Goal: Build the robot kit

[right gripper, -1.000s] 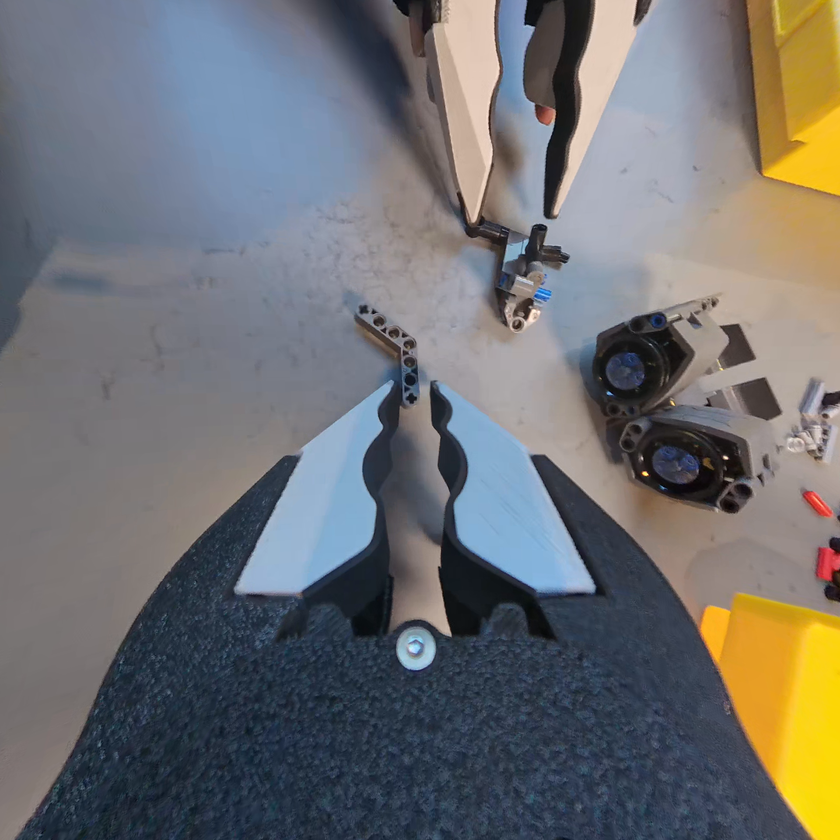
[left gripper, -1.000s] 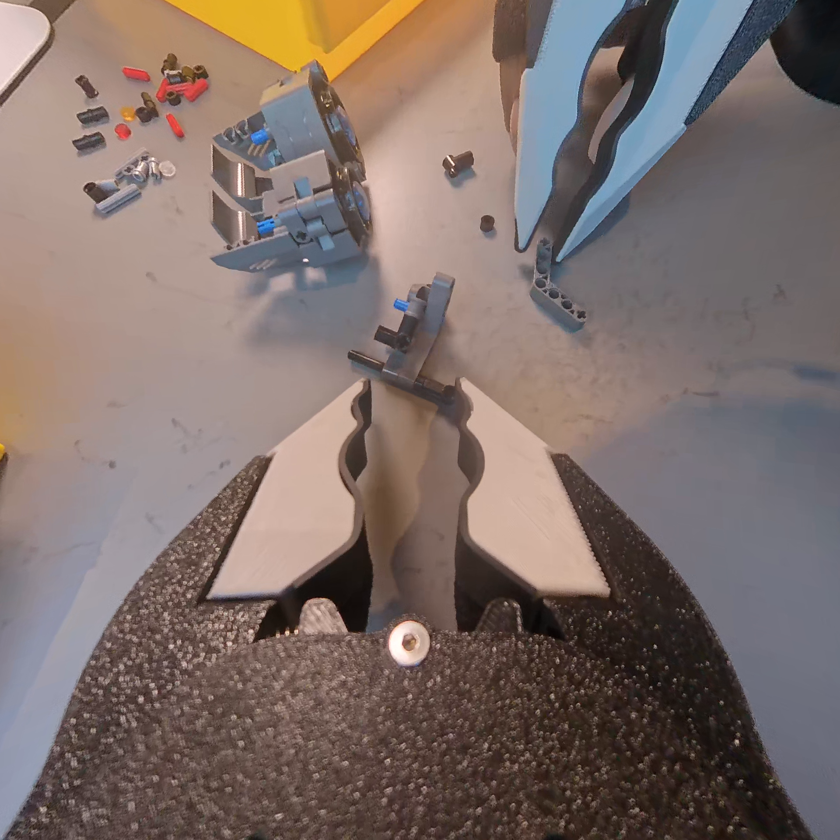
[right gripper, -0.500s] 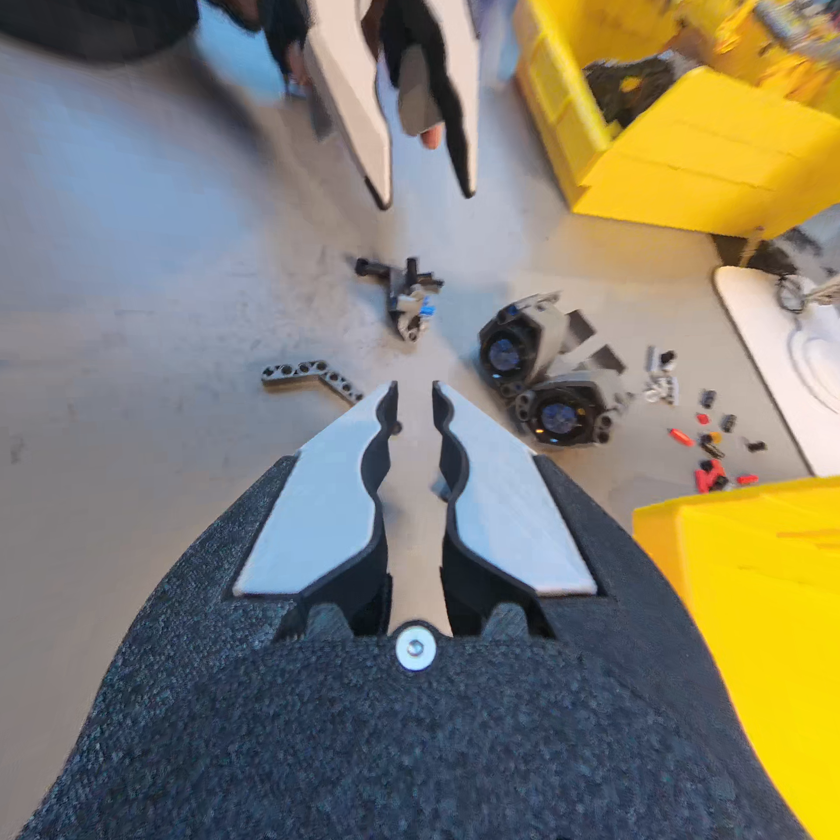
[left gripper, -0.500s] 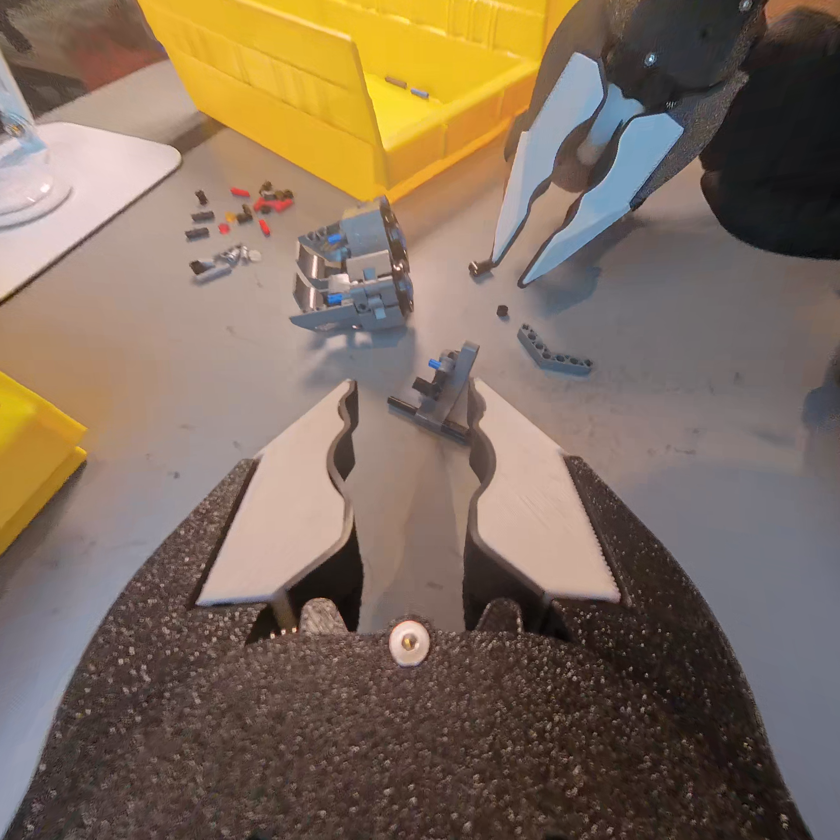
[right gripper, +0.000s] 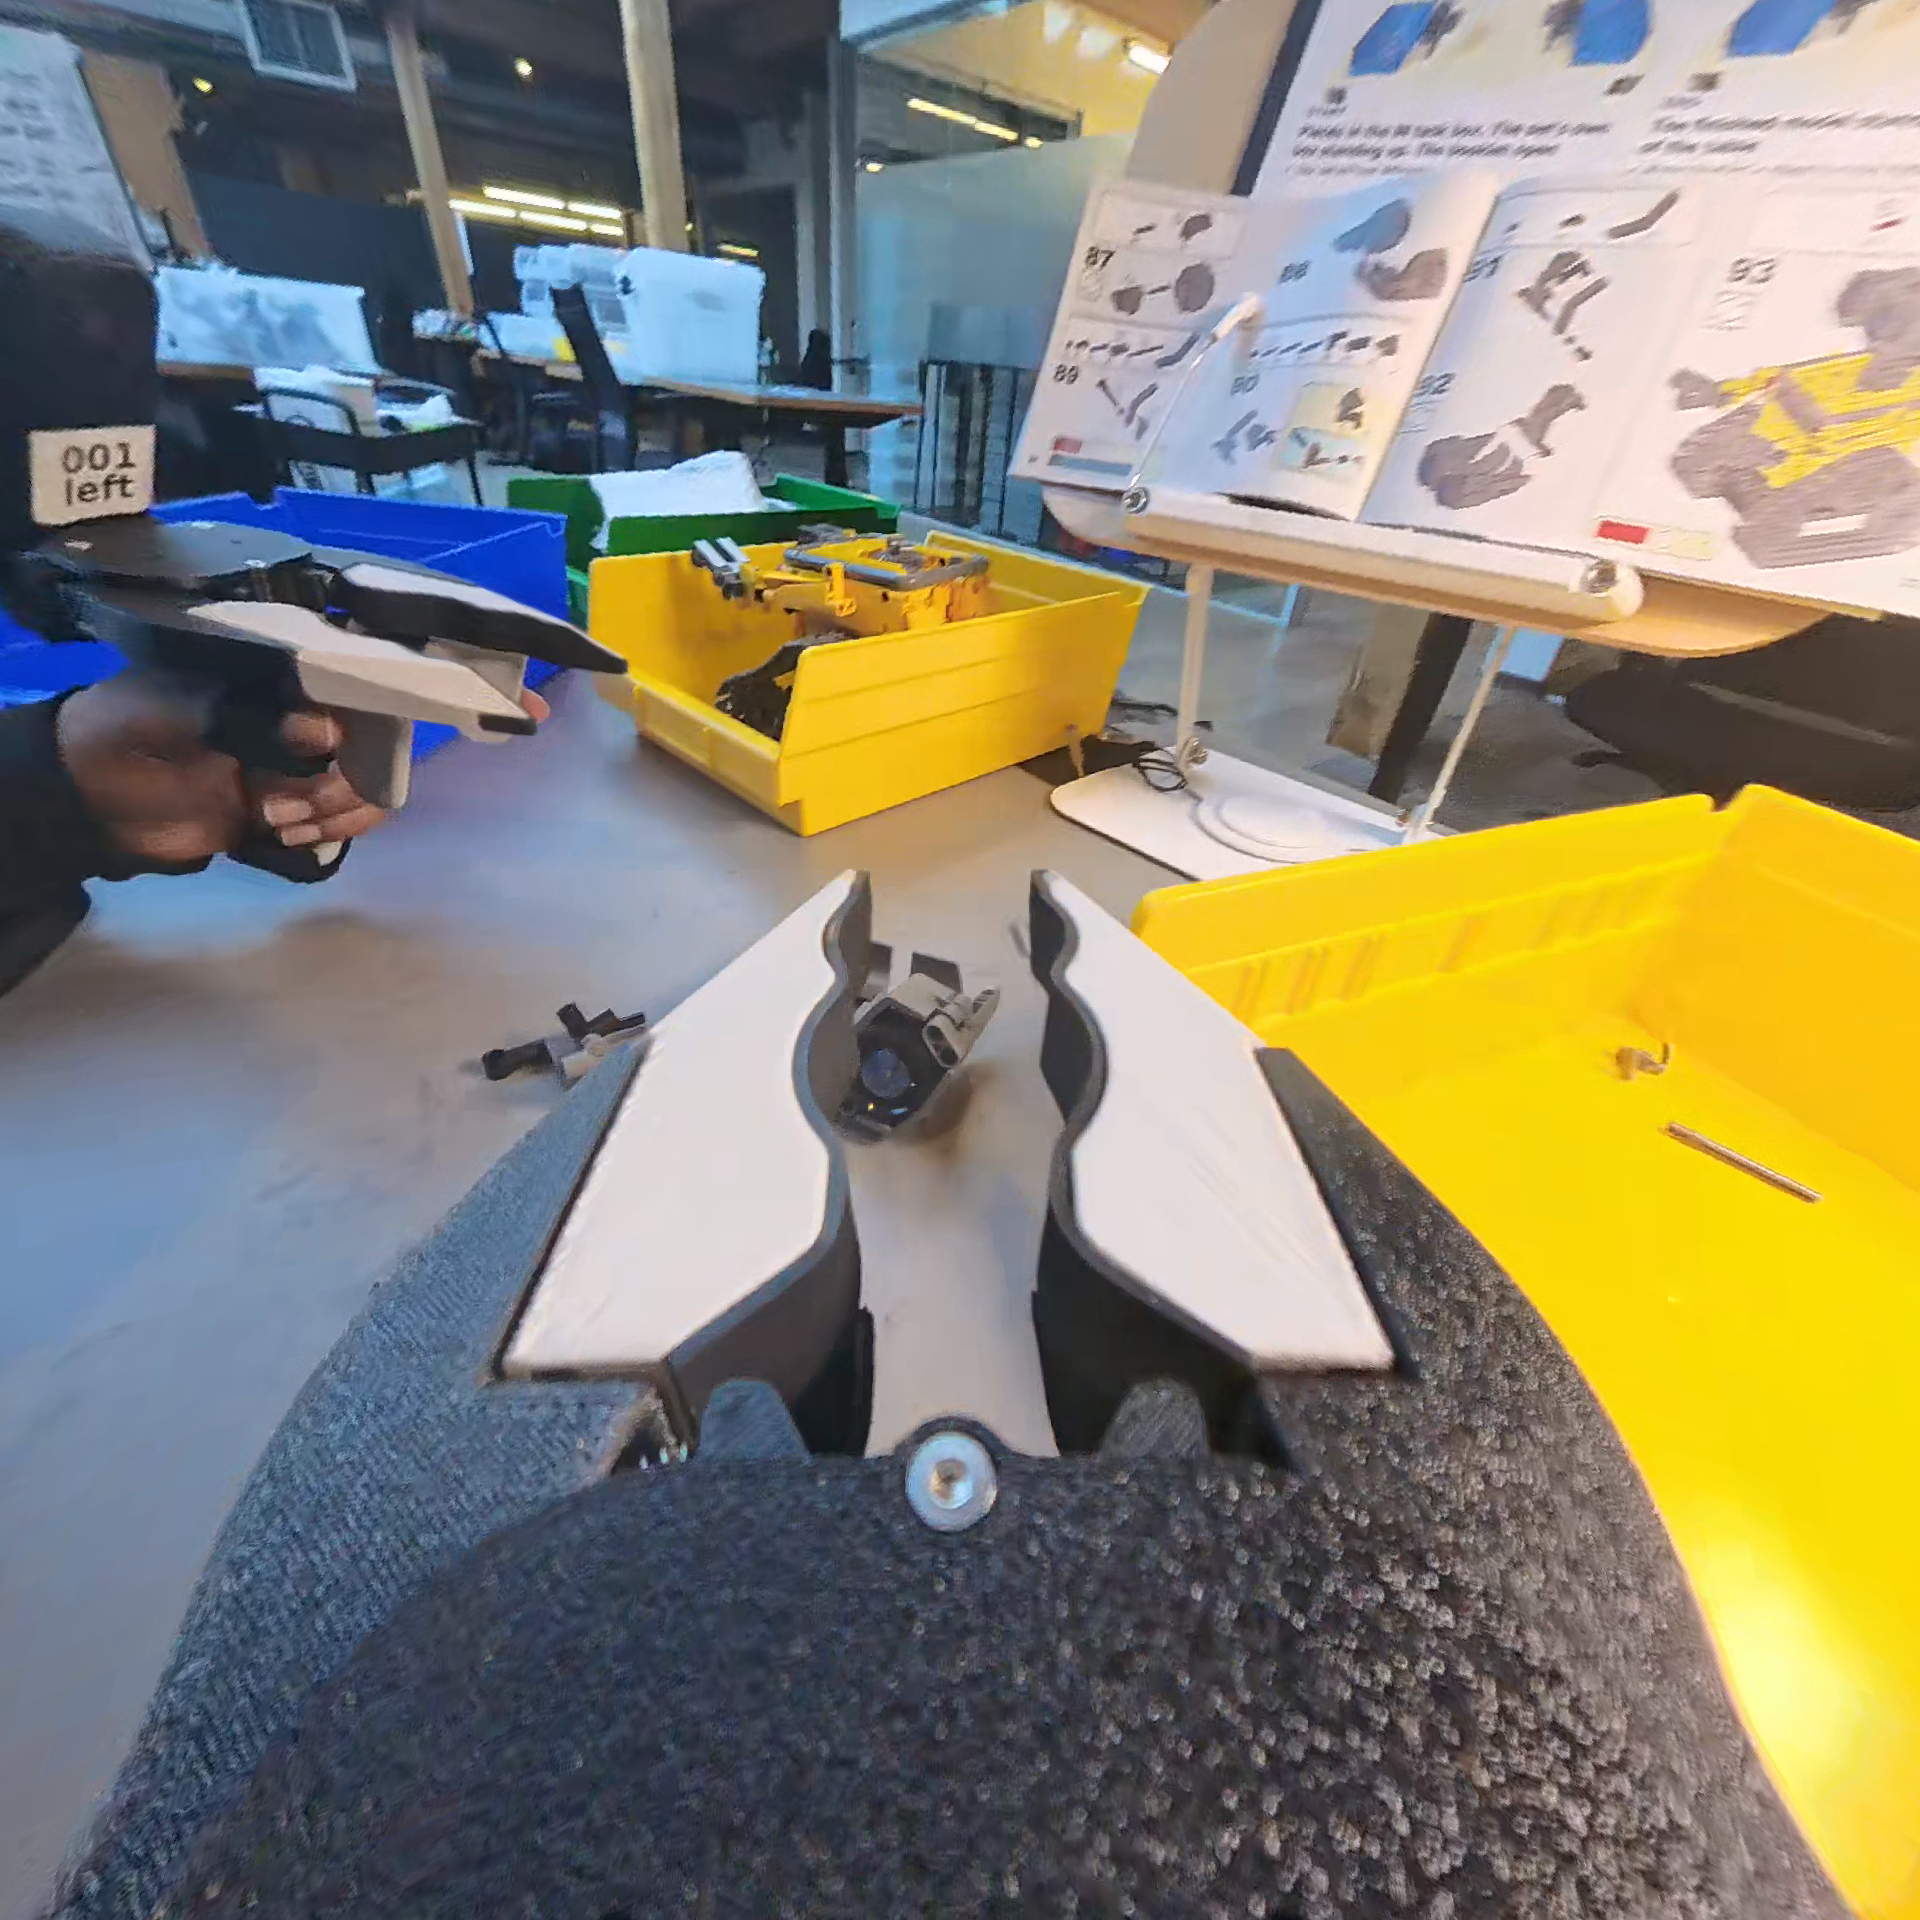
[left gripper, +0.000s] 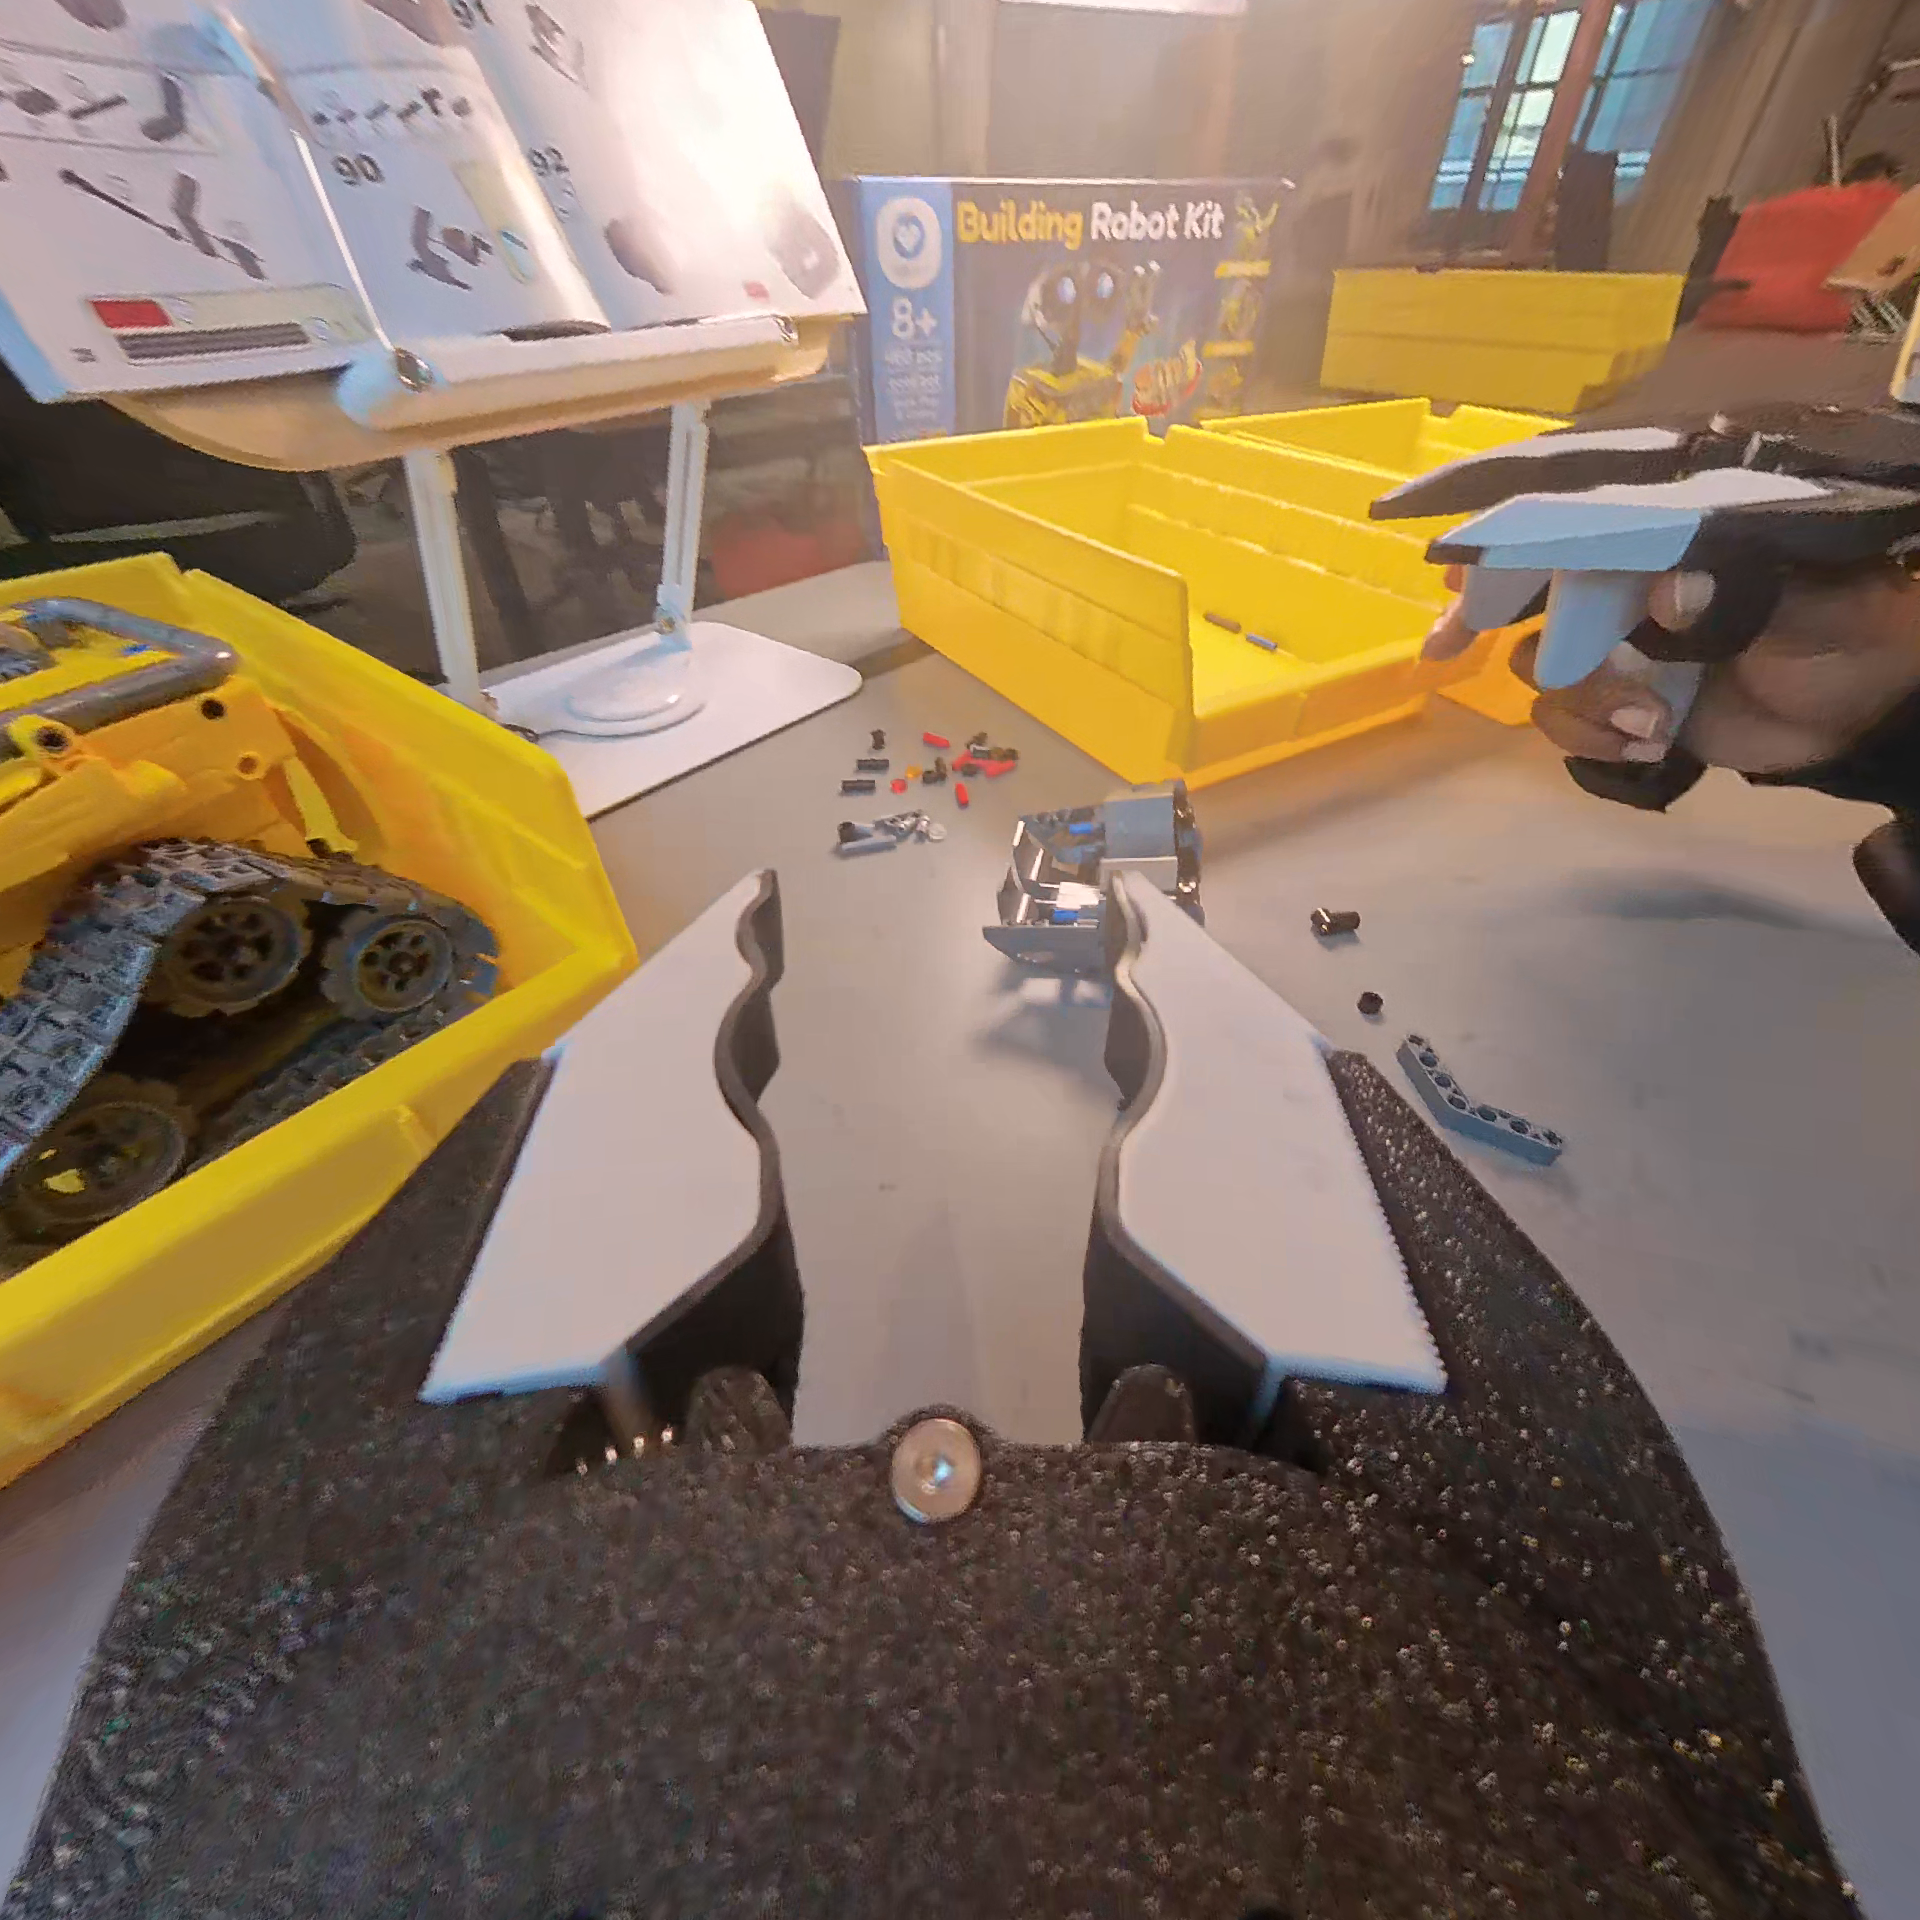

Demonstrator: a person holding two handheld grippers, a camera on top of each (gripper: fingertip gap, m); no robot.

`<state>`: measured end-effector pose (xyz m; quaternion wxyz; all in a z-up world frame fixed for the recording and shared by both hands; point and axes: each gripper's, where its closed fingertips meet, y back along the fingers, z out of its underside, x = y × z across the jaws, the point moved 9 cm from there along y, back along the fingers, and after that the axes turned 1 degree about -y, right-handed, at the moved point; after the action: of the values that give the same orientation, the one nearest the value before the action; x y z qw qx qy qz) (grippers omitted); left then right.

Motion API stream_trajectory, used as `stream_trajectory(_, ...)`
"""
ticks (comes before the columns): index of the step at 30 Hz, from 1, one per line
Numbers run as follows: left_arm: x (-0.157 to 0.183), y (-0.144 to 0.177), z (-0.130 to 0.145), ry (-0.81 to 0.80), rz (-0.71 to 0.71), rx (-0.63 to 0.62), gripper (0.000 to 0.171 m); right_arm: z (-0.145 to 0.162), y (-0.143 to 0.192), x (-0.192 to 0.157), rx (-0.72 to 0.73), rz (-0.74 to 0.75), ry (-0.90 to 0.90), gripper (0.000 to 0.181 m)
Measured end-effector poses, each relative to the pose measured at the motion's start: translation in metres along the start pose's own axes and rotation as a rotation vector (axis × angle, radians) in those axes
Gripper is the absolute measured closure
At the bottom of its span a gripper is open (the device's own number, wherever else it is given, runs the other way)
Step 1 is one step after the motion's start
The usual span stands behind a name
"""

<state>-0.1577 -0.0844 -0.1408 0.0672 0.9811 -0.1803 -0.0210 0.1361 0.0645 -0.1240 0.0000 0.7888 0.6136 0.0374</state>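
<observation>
My left gripper [left gripper: 948,894] is open and empty, held level above the grey table [left gripper: 914,1091]. A grey double-motor block [left gripper: 1081,868] lies just past its right fingertip. A bent grey beam [left gripper: 1475,1112] and two black pins [left gripper: 1335,920] lie to the right. My right gripper [right gripper: 948,894] is open and empty; the motor block [right gripper: 904,1049] lies on the table between its fingers, untouched. A small grey-and-black subassembly [right gripper: 566,1044] lies left of it. Each gripper shows in the other's view, hand-held in the air: the right one [left gripper: 1413,532], the left one [right gripper: 571,691].
A yellow bin [left gripper: 499,831] with a tracked yellow vehicle [left gripper: 208,935] is at my left. A yellow tray [left gripper: 1049,613] stands behind, also seen close on the right [right gripper: 1558,1039]. A booklet on a white stand [left gripper: 436,208], a kit box [left gripper: 1060,301] and loose small parts [left gripper: 925,774] are nearby.
My left gripper let go of the small subassembly and opened wide. Both grippers rose from the table and tilted up to level. My right gripper opened wider.
</observation>
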Motion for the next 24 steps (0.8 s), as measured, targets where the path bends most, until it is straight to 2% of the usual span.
stream_trajectory(8, -0.003, 0.011, -0.004, 0.034, -0.073, 0.054, 0.108, 0.009, 0.004, 0.008, 0.052, 0.072, 0.06, 0.142)
stream_trajectory(13, -0.005, 0.012, -0.003, 0.056, -0.056, 0.068, 0.107, 0.01, 0.004, 0.009, 0.066, 0.085, 0.069, 0.137)
stream_trajectory(24, -0.004, 0.011, -0.002, 0.063, -0.036, 0.066, 0.108, 0.019, -0.005, 0.004, 0.021, 0.014, 0.061, 0.138)
